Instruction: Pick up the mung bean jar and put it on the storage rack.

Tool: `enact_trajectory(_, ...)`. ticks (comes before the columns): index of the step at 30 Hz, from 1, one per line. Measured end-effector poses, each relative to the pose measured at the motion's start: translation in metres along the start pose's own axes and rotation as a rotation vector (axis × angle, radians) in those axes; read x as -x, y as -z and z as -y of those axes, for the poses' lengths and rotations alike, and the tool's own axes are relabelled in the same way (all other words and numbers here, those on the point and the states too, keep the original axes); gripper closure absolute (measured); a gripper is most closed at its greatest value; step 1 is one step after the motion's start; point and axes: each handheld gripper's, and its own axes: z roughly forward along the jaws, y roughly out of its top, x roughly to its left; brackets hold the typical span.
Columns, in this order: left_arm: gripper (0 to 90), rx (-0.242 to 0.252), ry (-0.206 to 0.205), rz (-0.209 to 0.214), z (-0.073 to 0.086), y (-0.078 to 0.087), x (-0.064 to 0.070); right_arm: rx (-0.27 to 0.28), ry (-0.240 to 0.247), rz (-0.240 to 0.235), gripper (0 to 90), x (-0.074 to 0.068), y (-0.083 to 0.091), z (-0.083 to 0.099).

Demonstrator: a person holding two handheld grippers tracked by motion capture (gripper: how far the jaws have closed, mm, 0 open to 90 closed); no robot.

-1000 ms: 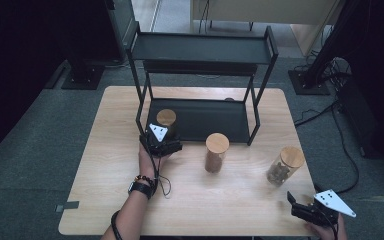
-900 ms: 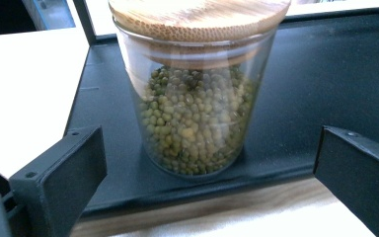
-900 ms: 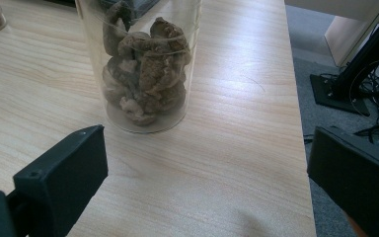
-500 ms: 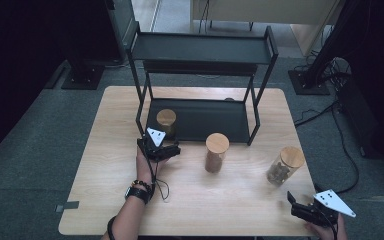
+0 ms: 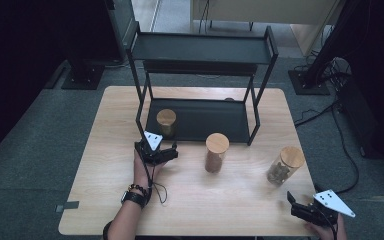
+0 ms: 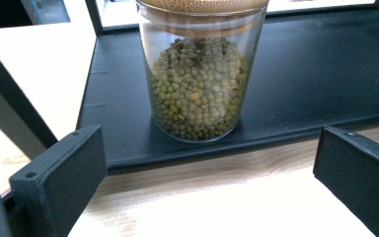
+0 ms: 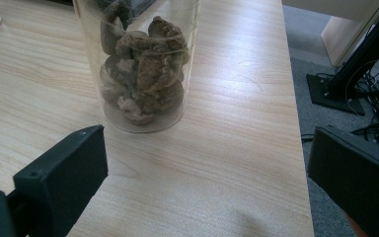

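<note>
Glass jar (image 6: pixel 196 79) (shelf edge (image 6: pixel 256 143)) beyond gripper (image 6: pixel 209 182)

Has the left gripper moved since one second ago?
Yes. The left gripper has drawn back towards the person, away from the green-bean glass jar on the black rack.

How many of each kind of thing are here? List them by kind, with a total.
Glass jars with wooden lids: 3 (green beans on the rack's bottom shelf, brown-filled jar and lumpy-filled jar on the table)
Black shelf racks: 1
Tables: 1
Handheld grippers: 2 (left, right)
Total: 7
</note>
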Motion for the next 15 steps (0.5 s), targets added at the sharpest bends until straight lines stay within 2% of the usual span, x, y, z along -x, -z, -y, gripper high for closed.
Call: enact_trajectory(15, 0.1, 0.009, -0.003, 0.016, 0.006, 0.013, -0.002, -0.003, 0.004, 0.003, 1.5, 0.000, 0.000, 0.000)
